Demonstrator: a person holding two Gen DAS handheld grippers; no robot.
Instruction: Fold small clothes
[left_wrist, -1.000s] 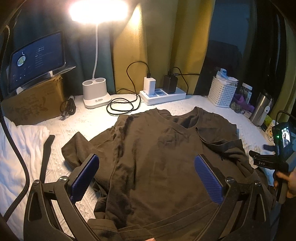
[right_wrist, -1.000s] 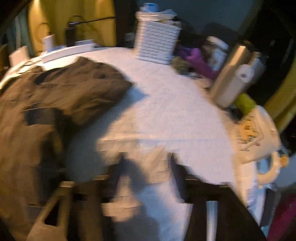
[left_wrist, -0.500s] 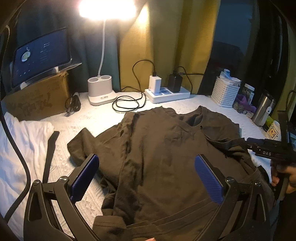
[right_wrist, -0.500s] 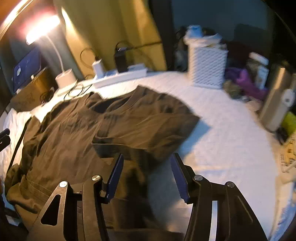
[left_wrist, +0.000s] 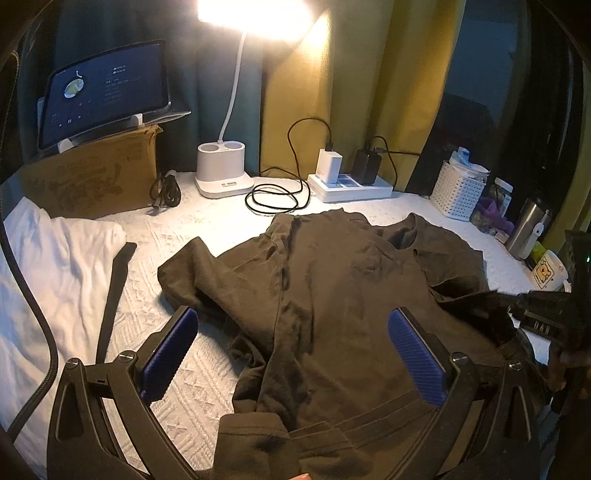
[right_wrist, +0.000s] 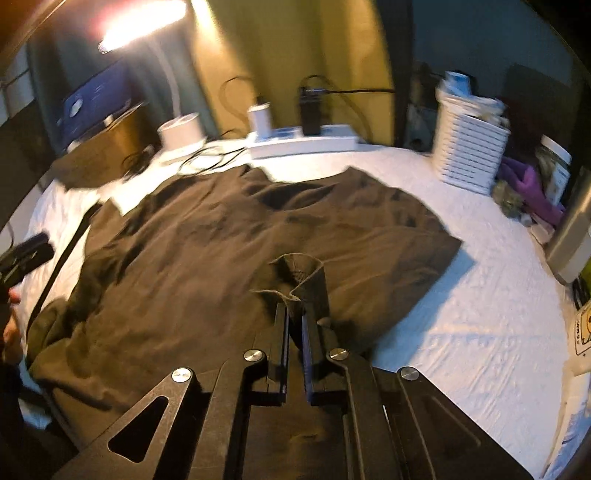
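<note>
Right tongs (right_wrist: 294, 325) clenched on bunched fold of dark brown cotton T-shirt (left_wrist: 332, 295), frame centre; left tongs (left_wrist: 291, 354) released above shirt.

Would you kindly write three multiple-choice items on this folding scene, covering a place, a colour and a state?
1. Where does the white basket stand?
A. right of the power strip
B. on the cardboard box
C. on the shirt

2. What colour are the left tool pads?
A. red
B. blue
C. white

3. What is the right tool doing?
A. open above the mug
B. shut on nothing
C. shut on a fold of the dark shirt

Answers: 1 A, it sits further right along the back edge; 2 B, both ribbed pads are blue; 3 C, cloth bunches between its closed fingers.
</note>
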